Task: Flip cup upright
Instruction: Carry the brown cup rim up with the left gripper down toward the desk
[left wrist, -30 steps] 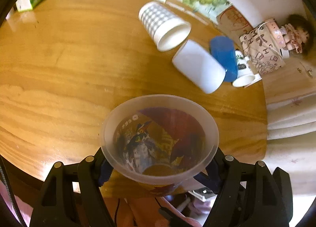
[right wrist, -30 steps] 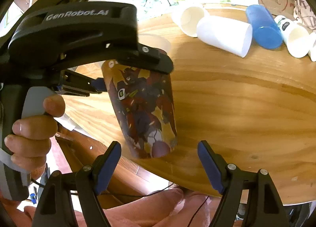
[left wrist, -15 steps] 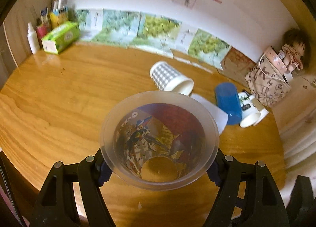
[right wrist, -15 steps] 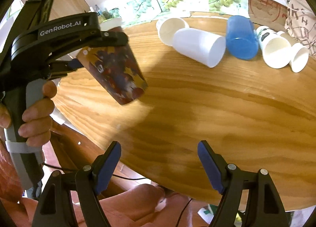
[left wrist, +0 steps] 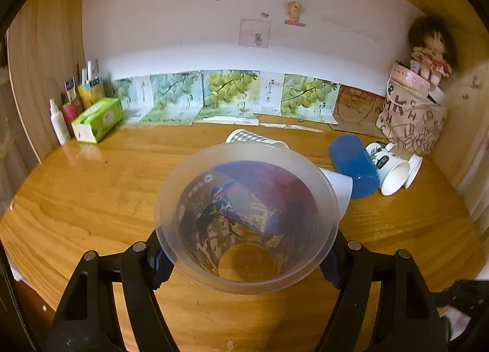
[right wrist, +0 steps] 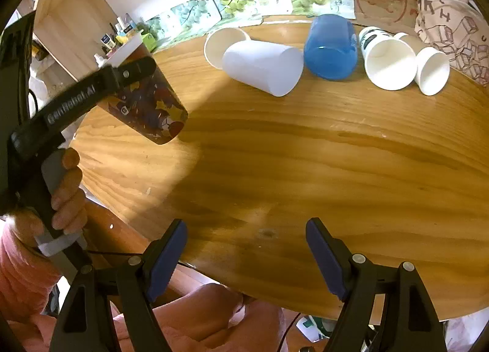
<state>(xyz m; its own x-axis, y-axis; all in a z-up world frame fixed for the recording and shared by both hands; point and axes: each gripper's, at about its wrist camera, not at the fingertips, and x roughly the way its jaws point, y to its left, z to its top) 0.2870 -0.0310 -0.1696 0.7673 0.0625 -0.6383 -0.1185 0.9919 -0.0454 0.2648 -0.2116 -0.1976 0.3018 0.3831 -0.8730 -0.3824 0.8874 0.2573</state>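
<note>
My left gripper (left wrist: 244, 255) is shut on a clear plastic cup with a cartoon robot print (left wrist: 244, 217). I look into its open mouth in the left wrist view. In the right wrist view the same printed cup (right wrist: 149, 101) hangs tilted in the left gripper (right wrist: 122, 83), base down and toward the table, above the left part of the wooden table (right wrist: 305, 153). My right gripper (right wrist: 246, 254) is open and empty over the table's near edge.
Several cups lie on their sides at the back: a checked paper cup (left wrist: 250, 137), a white cup (right wrist: 262, 66), a blue tumbler (right wrist: 331, 46) and two white paper cups (right wrist: 388, 61). A tissue box (left wrist: 97, 119), bottles and a patterned bag (left wrist: 409, 119) line the back.
The left gripper has swung the printed cup up and further left, away from the right gripper, tilting it so the left camera now looks level at the back wall.
</note>
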